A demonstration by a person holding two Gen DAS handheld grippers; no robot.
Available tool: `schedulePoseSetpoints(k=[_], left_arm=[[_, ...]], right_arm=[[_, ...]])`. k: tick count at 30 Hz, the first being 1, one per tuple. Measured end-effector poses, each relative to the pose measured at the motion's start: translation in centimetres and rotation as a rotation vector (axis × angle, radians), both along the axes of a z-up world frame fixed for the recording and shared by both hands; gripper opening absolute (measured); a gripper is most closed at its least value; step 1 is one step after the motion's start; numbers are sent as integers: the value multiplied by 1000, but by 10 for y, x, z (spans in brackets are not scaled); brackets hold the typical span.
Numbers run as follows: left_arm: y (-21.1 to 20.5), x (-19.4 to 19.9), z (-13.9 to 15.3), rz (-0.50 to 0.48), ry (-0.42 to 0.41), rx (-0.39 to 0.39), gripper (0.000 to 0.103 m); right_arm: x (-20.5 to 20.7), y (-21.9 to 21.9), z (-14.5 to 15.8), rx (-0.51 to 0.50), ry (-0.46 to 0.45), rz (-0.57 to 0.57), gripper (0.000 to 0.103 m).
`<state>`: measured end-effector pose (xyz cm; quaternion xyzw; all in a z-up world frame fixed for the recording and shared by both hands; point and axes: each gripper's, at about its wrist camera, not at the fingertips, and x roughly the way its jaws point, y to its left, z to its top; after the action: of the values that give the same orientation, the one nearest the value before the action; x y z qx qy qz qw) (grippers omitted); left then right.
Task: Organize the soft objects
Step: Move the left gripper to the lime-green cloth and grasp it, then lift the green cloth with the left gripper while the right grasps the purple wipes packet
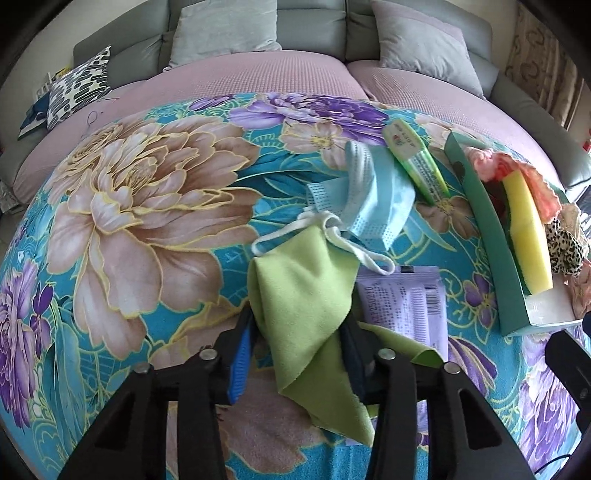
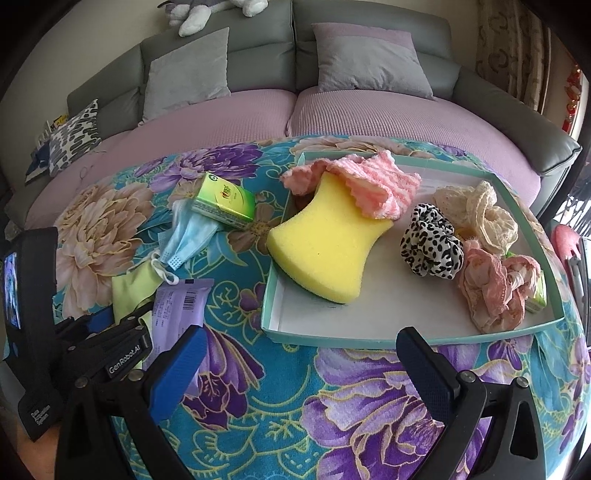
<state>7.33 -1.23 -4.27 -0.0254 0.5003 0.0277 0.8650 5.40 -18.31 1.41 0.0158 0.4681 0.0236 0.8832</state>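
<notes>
Green cloth (image 1: 303,295) bunched between left gripper (image 1: 295,354) pads, apparently clamped. Right gripper (image 2: 306,362) jaws apart, empty, near teal tray (image 2: 369,334).

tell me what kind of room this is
Most likely a home living room: a grey sofa with cushions runs behind, a plush toy sits on its back, and a floral cloth covers the surface in front.

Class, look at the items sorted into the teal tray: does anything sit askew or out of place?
Yes: the yellow foam sponge overhangs the teal cardboard tray's left wall instead of lying flat inside, with the pink knitted cloth draped over its top.
</notes>
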Motion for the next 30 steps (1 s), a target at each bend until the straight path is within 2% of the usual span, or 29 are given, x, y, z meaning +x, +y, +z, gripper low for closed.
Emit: schedulePoseSetpoints(k=[4,7,15,24,30], left_arm=[[-1,0,1,-18,-6,-20,22],[1,-1,4,-19,-9,-49,12],[17,-7,16,32,-41,-82,11],[49,-21,44,121,-121,-97,11],[76,-31,60,196,-168,-90,11]], right_arm=[[0,2,0,-4,0,2,103],[0,1,0,-1,-1,2,103],[0,11,0,4,-8,37,103],[-2,46,1,25,-26,140,103],[0,74,-7,22,-6,201,103]])
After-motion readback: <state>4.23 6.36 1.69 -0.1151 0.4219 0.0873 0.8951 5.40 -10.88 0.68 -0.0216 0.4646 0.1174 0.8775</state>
